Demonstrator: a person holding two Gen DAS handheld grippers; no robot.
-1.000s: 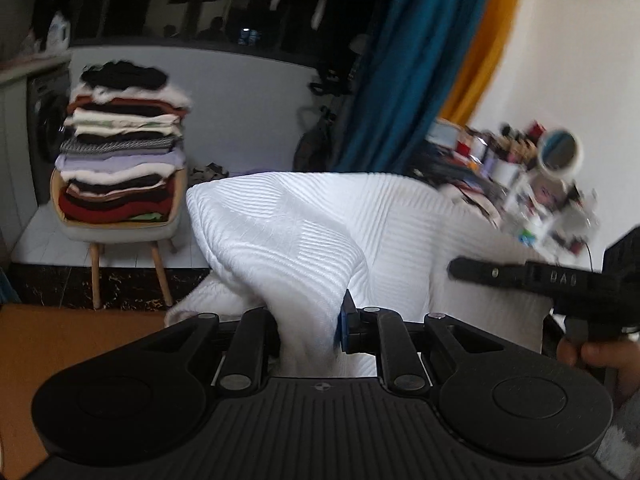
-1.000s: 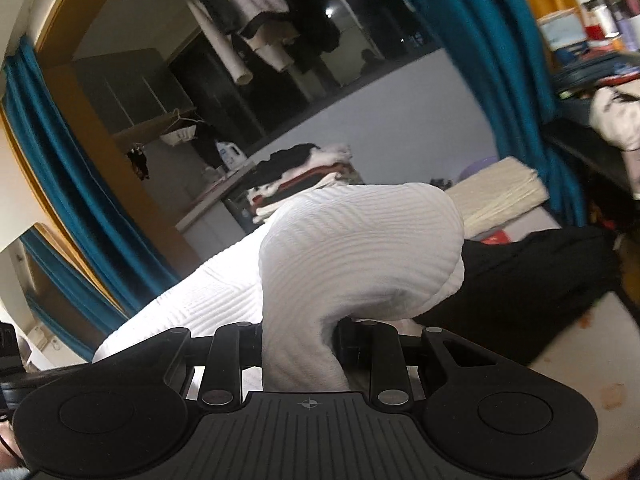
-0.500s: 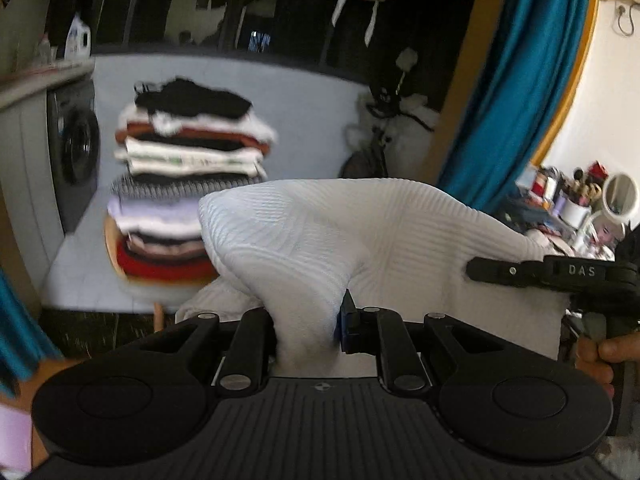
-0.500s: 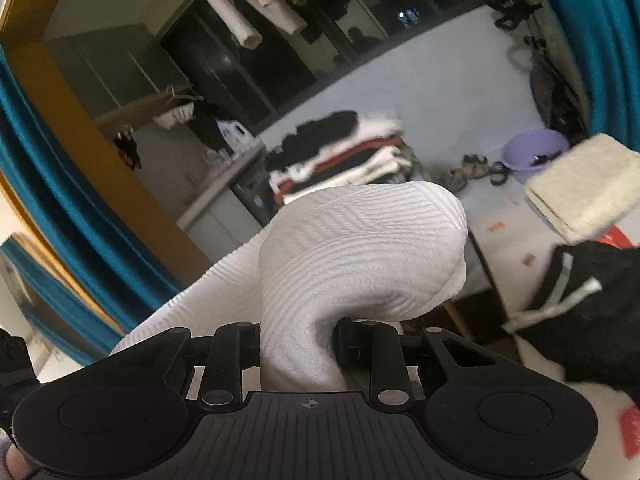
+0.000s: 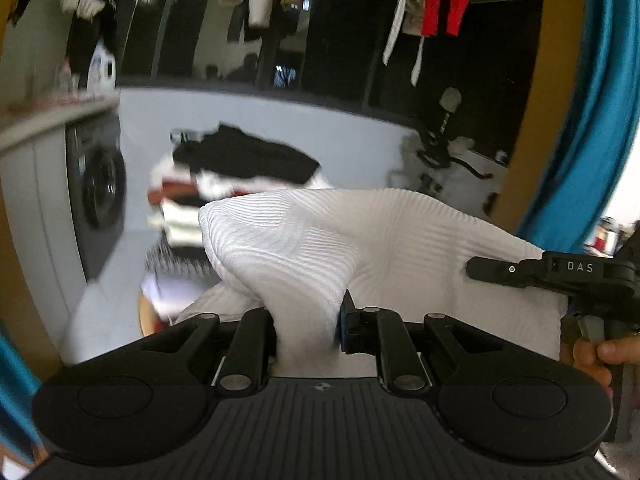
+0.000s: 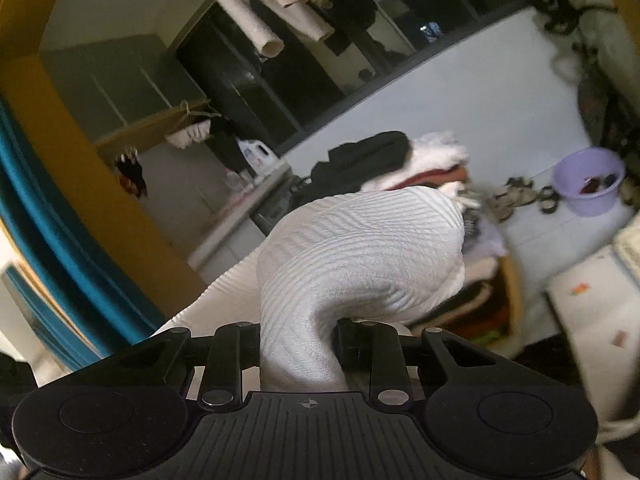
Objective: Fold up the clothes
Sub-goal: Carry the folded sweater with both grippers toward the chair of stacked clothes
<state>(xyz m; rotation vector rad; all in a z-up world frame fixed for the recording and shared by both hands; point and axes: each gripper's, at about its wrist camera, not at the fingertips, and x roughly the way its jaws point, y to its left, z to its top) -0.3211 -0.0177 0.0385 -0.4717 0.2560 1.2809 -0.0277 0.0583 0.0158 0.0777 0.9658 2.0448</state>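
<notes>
Left wrist view: left gripper (image 5: 306, 330) and right gripper (image 6: 298, 354) both clamp the white ribbed garment (image 5: 360, 248) aloft, carry step, stack of folded clothes (image 5: 236, 184) at eleven o'clock needing a level set-down.

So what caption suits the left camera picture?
Left gripper pinches a white ribbed garment; right gripper holds its far side.
</notes>
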